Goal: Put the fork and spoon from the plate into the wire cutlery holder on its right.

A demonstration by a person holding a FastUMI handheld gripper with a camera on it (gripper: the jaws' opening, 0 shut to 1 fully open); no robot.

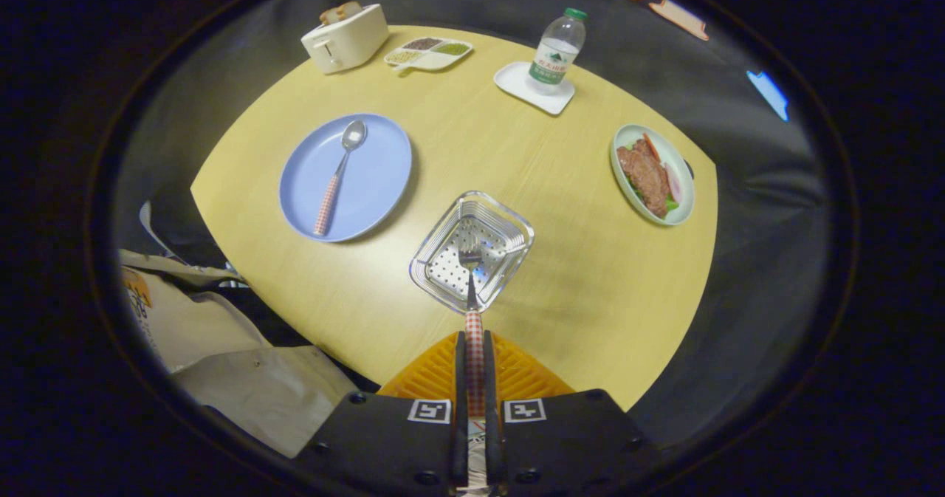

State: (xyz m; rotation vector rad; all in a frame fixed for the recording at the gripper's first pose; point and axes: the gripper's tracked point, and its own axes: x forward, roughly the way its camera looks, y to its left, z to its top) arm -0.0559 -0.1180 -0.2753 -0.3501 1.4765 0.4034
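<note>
Furthest left on the tabletop [561, 275] lies the blue plate [345, 178], and on it rests the spoon [339, 172], bowl pointing away and checked handle nearer the camera, untouched as yet. Behind it stand a cream toaster [345, 37] and a divided snack dish [428, 53]. Toward the middle sits the wire cutlery holder [472, 251], just right of the plate, seen from above with its perforated floor showing. The hand-held gripper [475, 368] has its fingers pressed in on the checked handle of the fork [471, 290], pinching it so the tines point ahead and hang over the holder's opening, apparently already inside the rim, though how deep cannot be told from this angle. This looks like the lowering and release of the fork. To do it well, the tines should be kept centred between the wire walls and brought down until they meet the floor or nearly so, and only then should the fingers part (letting go too high risks the fork bouncing or tipping the light holder). A straight withdrawal afterwards would avoid snagging the handle. Further right stands a water bottle [559, 52] on a small white tray [533, 87]; its green label carries writing too small to read. At the far right is a plate of food [653, 175]. The square markers on the gripper body bear no readable words.
</note>
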